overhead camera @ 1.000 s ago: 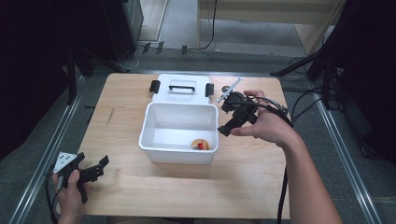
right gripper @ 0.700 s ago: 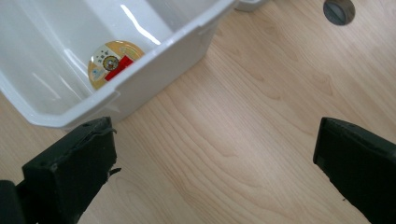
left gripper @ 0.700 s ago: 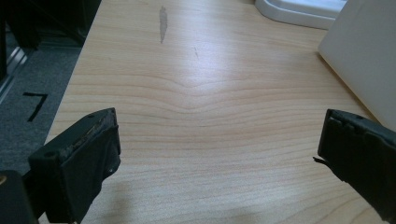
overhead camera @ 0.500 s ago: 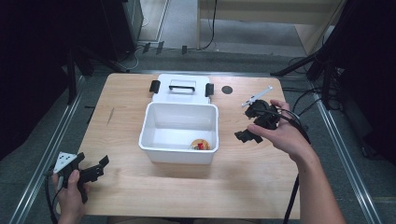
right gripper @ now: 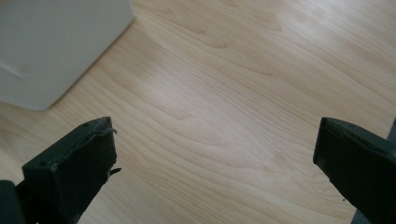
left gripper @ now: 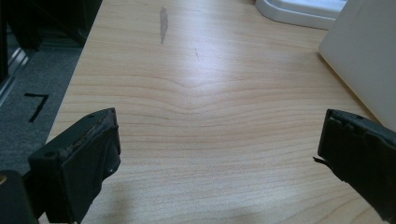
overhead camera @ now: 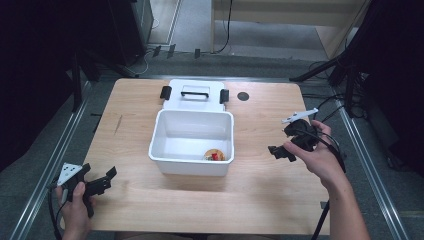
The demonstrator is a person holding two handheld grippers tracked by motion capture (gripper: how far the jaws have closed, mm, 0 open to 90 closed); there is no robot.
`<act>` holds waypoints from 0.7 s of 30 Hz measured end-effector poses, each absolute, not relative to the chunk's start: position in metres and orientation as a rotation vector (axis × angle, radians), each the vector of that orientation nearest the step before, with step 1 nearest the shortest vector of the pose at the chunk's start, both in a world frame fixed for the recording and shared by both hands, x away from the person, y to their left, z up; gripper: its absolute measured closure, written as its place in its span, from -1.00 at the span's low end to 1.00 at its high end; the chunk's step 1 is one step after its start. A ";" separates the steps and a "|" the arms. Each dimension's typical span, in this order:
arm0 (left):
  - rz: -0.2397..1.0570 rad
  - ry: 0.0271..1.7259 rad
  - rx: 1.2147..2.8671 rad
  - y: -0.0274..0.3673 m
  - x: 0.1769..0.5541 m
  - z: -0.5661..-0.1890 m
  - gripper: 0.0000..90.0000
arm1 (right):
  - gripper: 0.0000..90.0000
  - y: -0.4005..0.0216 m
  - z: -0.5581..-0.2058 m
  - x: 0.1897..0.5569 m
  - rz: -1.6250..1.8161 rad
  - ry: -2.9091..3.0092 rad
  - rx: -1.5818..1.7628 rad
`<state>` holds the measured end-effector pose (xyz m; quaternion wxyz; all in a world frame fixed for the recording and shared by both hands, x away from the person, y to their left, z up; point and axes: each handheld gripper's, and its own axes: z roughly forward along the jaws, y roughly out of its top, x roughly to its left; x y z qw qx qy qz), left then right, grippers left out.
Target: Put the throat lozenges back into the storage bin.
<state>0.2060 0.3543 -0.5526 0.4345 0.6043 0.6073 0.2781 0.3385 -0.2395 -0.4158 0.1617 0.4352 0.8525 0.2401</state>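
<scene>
High view first, sweeping from the left: the left gripper (overhead camera: 102, 181) sits low at the near-left corner of the pale wooden table (overhead camera: 260, 200), parked in the person's hand with its jaws spread wide and nothing between them. It looks to be waiting its turn, well apart from the action. In the left gripper view those two black jaws frame bare wood grain, with the bin wall just at the right edge.

Centre now: the white rectangular plastic bin (overhead camera: 192, 165) stands open in the middle of the table, and inside it, against the near-right corner, lies one small round orange-and-red item (overhead camera: 213, 155), too small to name for sure. Right behind the bin, touching its far rim, lies the flat white lid with black side latches (overhead camera: 192, 100), set out of the way so the bin can be loaded. One dark round spot (overhead camera: 243, 96) marks the wood beside the lid.

Over to the right: the right gripper (overhead camera: 278, 152) hovers above bare table beside the bin, jaws just opened to their widest and empty, as the right gripper view confirms.

The count: two grippers, one bin, one lid, one item inside.
</scene>
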 end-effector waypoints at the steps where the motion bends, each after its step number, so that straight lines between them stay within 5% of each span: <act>1: 0.692 1.512 1.504 0.354 0.206 -0.553 -1.00 | -1.00 -0.243 -0.418 0.337 0.689 2.413 1.252; 21: 0.691 1.514 1.507 0.354 0.205 -0.552 -1.00 | -1.00 -0.284 -0.487 0.303 0.863 2.138 1.335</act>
